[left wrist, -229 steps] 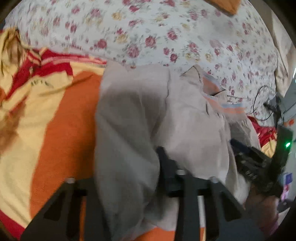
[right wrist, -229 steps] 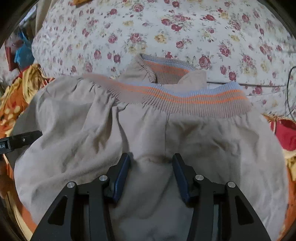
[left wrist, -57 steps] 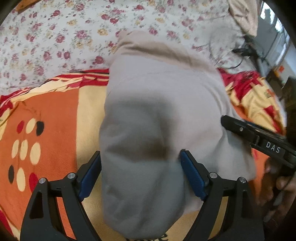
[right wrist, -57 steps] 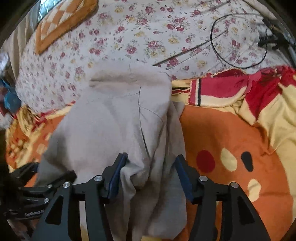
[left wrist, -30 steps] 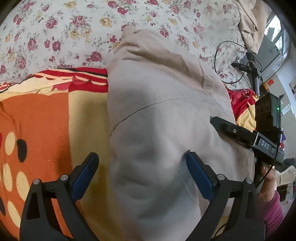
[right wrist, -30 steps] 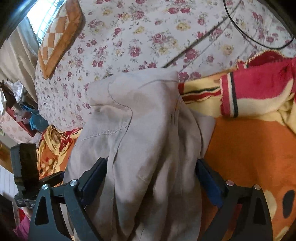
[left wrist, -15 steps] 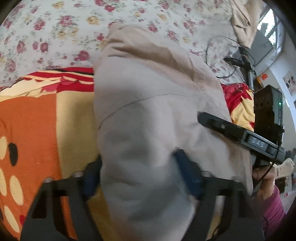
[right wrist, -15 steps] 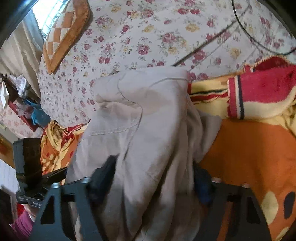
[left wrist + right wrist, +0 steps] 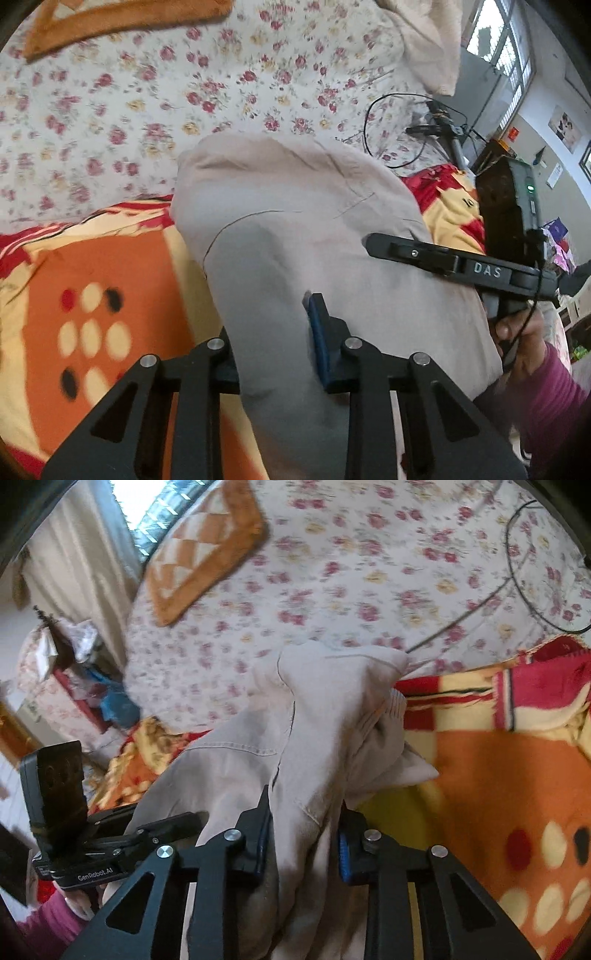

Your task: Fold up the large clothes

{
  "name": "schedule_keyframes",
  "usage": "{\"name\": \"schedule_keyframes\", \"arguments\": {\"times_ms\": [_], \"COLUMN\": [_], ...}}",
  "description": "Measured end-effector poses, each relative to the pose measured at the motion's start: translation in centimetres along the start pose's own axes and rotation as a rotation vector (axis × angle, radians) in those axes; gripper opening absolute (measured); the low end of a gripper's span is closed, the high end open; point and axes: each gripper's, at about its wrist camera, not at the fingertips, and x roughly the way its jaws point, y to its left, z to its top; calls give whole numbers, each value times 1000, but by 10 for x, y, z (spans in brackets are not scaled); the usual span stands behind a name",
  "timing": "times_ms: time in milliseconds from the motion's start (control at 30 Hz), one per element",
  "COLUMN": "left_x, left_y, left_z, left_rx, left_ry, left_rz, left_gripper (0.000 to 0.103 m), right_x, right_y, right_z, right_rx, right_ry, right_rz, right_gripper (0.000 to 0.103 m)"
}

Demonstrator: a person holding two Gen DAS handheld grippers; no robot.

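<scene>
Beige clothes (image 9: 295,236) lie in a soft folded heap on the bed. Most of the heap rests on an orange, yellow and red blanket (image 9: 110,288) with round spots on it. The far end of the heap reaches onto a white sheet with little red flowers (image 9: 147,92).

The left gripper (image 9: 275,343) is squeezed tight on the near end of the cloth. A thick bunch of cloth sits between its two fingers, and one blue pad (image 9: 317,332) presses into the side of it. The other finger is mostly hidden under the cloth.

The right gripper (image 9: 301,834) is also pinched on the clothes (image 9: 295,738). Cloth fills the gap between its blue pads (image 9: 341,853) and hangs down past them. A bit of ribbed trim peeks out on the right side of the heap.

Each gripper can be seen from the other one's camera. The right one (image 9: 443,258) lies over the right edge of the heap, and a hand (image 9: 517,332) in a purple sleeve holds it.

An orange pillow with white diamonds (image 9: 199,550) sits far back on the flowered sheet (image 9: 369,572). A thin black cable (image 9: 388,125) curls on the sheet near the right edge of the bed. A window (image 9: 498,48) lets in light behind it.
</scene>
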Motion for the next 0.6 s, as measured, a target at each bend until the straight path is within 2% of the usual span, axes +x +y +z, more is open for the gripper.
{"name": "schedule_keyframes", "arguments": {"times_ms": [167,267,300,333,367,433,467,533,600], "left_x": [-23,-7,-4,1,3,-2,-8,-18,-27], "left_y": [3,10,12,14,16,15,12,11,10], "left_z": [-45,-76,-83,-89,-92,-92,-89,-84,-76], "left_rx": [-25,-64,-78,-97,-118,-136,-133,-114,-95], "left_ry": [37,77,78,76,69,54,46,23,-18], "left_rz": [51,102,116,137,158,191,218,255,297], "left_gripper": [24,26,33,43,48,59,60,61,70], "right_x": [5,14,18,24,27,24,17,1,-20], "right_y": [30,36,35,33,26,19,20,30,45], "right_z": [-37,-60,-64,-69,-72,-72,-69,-63,-55], "right_rx": [2,-21,-23,-29,-5,46,56,22,-26], "right_ry": [73,91,97,106,113,124,121,90,29], "right_rz": [67,31,3,-38,-57,-44,-56,-97,-133], "right_gripper": [28,32,36,46,51,53,53,55,55]}}
